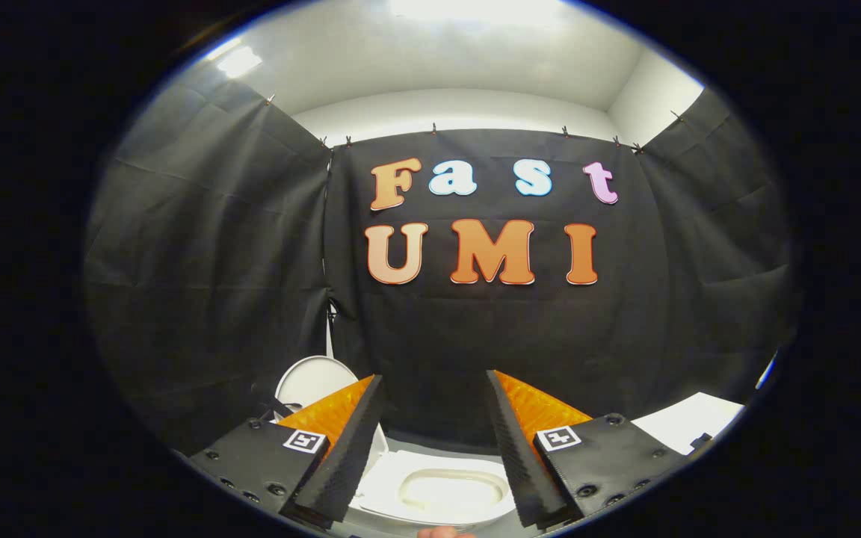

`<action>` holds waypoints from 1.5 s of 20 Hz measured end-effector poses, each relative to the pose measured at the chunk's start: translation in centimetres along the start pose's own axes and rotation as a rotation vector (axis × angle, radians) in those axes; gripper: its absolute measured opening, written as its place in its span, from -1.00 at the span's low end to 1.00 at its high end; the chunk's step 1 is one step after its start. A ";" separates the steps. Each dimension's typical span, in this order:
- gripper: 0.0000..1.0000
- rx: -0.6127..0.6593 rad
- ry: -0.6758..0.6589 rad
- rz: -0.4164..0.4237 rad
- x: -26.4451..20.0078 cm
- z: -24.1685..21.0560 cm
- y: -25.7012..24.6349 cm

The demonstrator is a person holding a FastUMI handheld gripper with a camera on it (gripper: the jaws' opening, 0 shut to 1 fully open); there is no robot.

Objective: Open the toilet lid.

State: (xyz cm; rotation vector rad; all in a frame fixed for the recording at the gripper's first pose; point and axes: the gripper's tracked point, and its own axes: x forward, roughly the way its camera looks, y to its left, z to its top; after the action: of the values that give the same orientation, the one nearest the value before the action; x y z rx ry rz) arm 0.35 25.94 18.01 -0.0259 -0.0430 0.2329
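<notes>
So the black-and-orange two-finger tongs (434, 388) are spread wide apart with nothing pinched between them. Just below and between the fingers (344, 456) sits the white ceramic toilet (393, 478), its oval seat ring (454, 493) showing around the bowl opening. The round white plastic toilet lid (311, 381) already stands upright, peeking out behind the left finger against the booth's black cloth wall (206, 299). A white flat surface (688, 422) sits off beyond the right finger.
</notes>
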 end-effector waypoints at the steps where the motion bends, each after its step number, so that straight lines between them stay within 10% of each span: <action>1: 0.75 -0.008 0.005 -0.006 0.1 -0.1 -0.9; 30: 0.75 0.056 -0.006 -0.096 -0.7 -3.4 -11.8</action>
State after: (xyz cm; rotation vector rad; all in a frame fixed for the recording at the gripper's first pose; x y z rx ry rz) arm 2.54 14.20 15.00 0.0321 -0.0433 0.1377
